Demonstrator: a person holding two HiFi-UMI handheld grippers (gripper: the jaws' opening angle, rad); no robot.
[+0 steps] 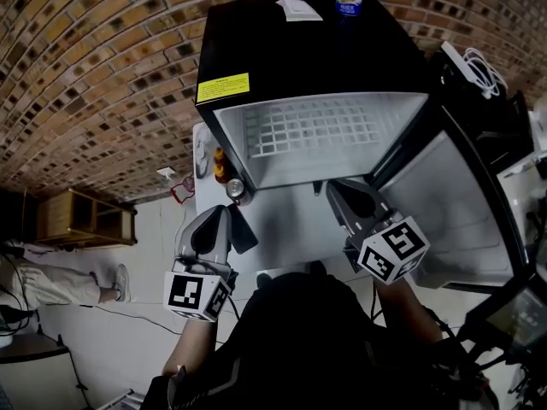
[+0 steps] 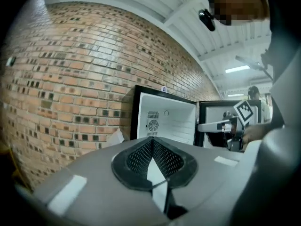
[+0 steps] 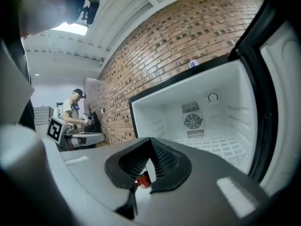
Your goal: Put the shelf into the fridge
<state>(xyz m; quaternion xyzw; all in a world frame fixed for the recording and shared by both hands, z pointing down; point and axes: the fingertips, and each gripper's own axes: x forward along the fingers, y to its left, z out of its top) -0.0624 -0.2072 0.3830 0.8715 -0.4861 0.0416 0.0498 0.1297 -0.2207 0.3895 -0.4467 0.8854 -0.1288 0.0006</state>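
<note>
Left tool [image 1: 232, 223], right tool [image 1: 338, 191] pinched shut, empty, hanging clear before open fridge [image 1: 325, 58]; shelf [image 1: 312, 131] inside fridge; fridge door [image 1: 461, 203] edge cropped.

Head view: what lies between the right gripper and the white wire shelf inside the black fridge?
Nothing; the head view shows only bare white lining of the black fridge between right gripper and white wire shelf.

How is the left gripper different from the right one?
The right gripper is closer to the open fridge; the left gripper hangs further back. The right gripper aims at the shelf inside; the left gripper aims more toward the brick wall. Both have shut jaws, holding nothing.
</note>
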